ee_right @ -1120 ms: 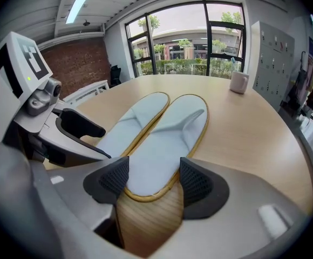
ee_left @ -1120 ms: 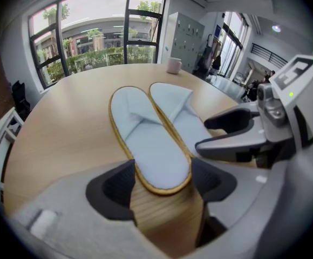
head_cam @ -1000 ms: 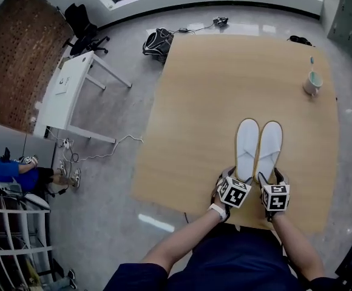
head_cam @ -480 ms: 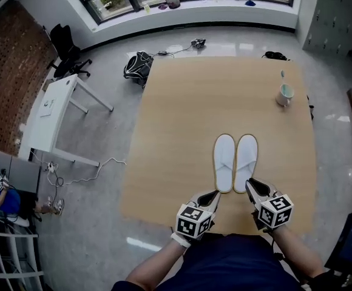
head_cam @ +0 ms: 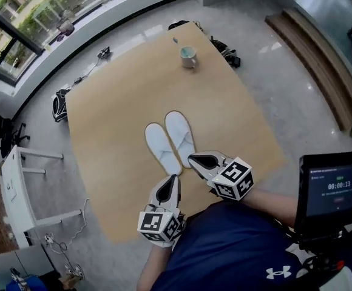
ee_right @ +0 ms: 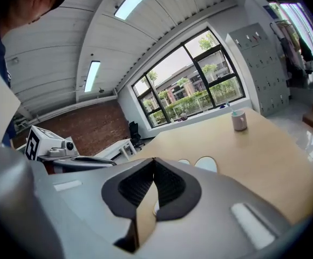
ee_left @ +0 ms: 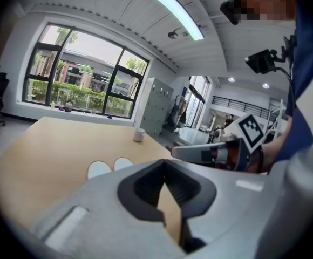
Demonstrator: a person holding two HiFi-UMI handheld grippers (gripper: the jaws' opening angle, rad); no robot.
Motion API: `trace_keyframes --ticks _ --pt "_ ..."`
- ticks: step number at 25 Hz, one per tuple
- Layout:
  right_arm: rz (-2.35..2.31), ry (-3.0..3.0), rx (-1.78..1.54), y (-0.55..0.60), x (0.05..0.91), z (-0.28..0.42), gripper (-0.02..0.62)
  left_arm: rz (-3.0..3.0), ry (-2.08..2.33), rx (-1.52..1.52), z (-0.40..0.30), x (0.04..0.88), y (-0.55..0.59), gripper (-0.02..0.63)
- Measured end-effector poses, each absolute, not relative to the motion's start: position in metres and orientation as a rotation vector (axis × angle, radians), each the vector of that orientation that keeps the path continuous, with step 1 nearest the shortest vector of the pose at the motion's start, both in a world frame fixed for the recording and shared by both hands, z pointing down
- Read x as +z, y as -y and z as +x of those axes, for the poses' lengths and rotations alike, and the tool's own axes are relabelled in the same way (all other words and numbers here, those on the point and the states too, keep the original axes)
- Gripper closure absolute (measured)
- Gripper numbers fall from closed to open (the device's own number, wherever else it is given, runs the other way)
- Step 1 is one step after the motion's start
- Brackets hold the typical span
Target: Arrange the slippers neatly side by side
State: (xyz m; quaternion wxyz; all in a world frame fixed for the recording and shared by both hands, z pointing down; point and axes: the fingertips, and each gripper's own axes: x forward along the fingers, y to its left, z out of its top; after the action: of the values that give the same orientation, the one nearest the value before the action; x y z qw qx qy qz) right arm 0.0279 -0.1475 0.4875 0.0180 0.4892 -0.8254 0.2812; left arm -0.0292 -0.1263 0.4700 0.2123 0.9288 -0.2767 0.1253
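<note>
Two white slippers lie side by side on the wooden table (head_cam: 115, 108), toes pointing away from me: the left slipper (head_cam: 162, 150) and the right slipper (head_cam: 181, 137). Their heels touch. My left gripper (head_cam: 172, 178) hangs just short of the left heel, shut and holding nothing. A little off the right heel, my right gripper (head_cam: 192, 158) is shut and empty too. In the left gripper view the closed left gripper (ee_left: 164, 172) points at both slippers (ee_left: 99, 169), with the right gripper (ee_left: 199, 152) alongside. In the right gripper view the right gripper (ee_right: 154, 169) shows the slippers' toes (ee_right: 205, 163).
A mug (head_cam: 189, 56) with a stick in it stands near the table's far edge. On the floor to the left are a white desk (head_cam: 18, 187) and a dark bag (head_cam: 59, 103). A screen (head_cam: 334, 190) is at my right and a wooden bench (head_cam: 321, 59) beyond it.
Both grippers drew back from the slippers' heels toward me and their jaws went from open to shut. The slippers stay together. The head view has swung round.
</note>
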Motion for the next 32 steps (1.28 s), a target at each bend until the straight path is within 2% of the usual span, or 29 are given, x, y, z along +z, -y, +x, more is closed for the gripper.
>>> trace_keyframes --ticks 16,32 --pt "1.64 2.544 0.755 0.08 0.445 0.085 0.584 2.539 0.604 0.351 0.04 0.45 0.065 0.601" --pt "1.545 2.531 0.736 0.096 0.463 0.059 0.584 2.46 0.677 0.354 0.01 0.471 0.086 0.601"
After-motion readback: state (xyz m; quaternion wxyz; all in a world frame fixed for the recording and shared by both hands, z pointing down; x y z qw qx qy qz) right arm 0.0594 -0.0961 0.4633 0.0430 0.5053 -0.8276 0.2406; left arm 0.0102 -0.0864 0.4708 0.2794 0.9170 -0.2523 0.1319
